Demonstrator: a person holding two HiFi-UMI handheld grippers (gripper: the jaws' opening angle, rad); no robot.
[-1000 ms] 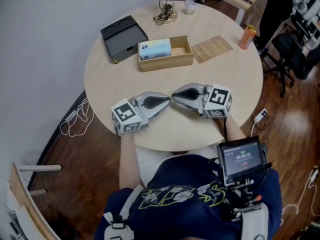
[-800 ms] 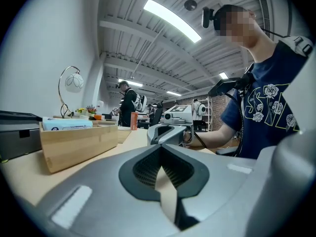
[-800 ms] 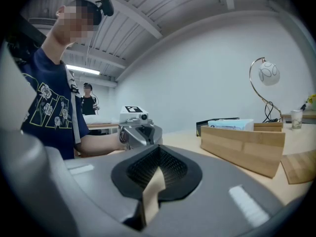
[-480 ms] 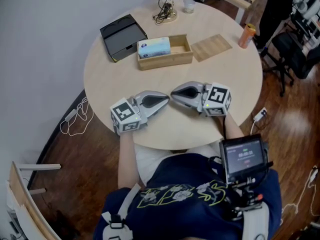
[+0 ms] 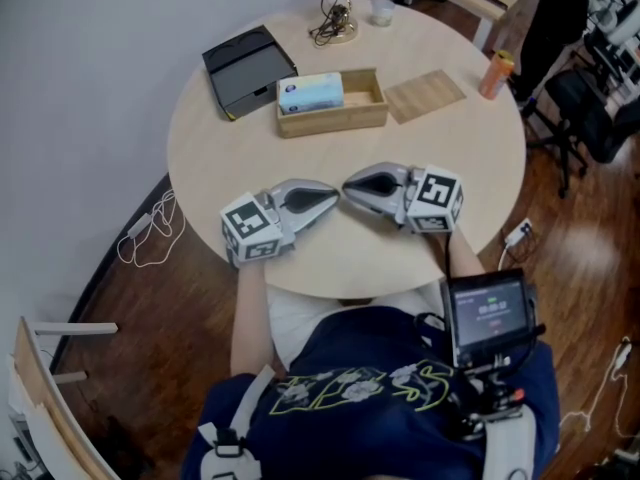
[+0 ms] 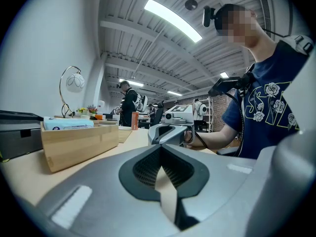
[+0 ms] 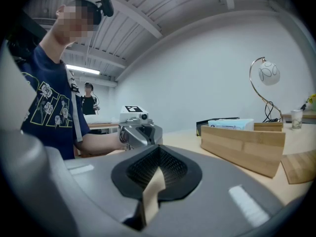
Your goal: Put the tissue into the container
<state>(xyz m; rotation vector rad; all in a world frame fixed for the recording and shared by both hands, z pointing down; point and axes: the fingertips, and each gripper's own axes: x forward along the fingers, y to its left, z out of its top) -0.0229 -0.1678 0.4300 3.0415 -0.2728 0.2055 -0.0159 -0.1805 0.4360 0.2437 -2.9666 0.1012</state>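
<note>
A light blue tissue pack lies in the left half of an open wooden container on the far side of the round table. Both grippers rest on the table near its front edge, pointing at each other with tips almost touching. My left gripper is shut with nothing in it, and my right gripper is likewise shut and empty. From the left gripper view, the container with the pack sits at left and the right gripper is straight ahead. The right gripper view has the container at right.
A black box sits left of the container, a flat wooden board to its right. An orange can stands by the right edge. A lamp and a cup are at the far edge. A person's torso is close to the front edge.
</note>
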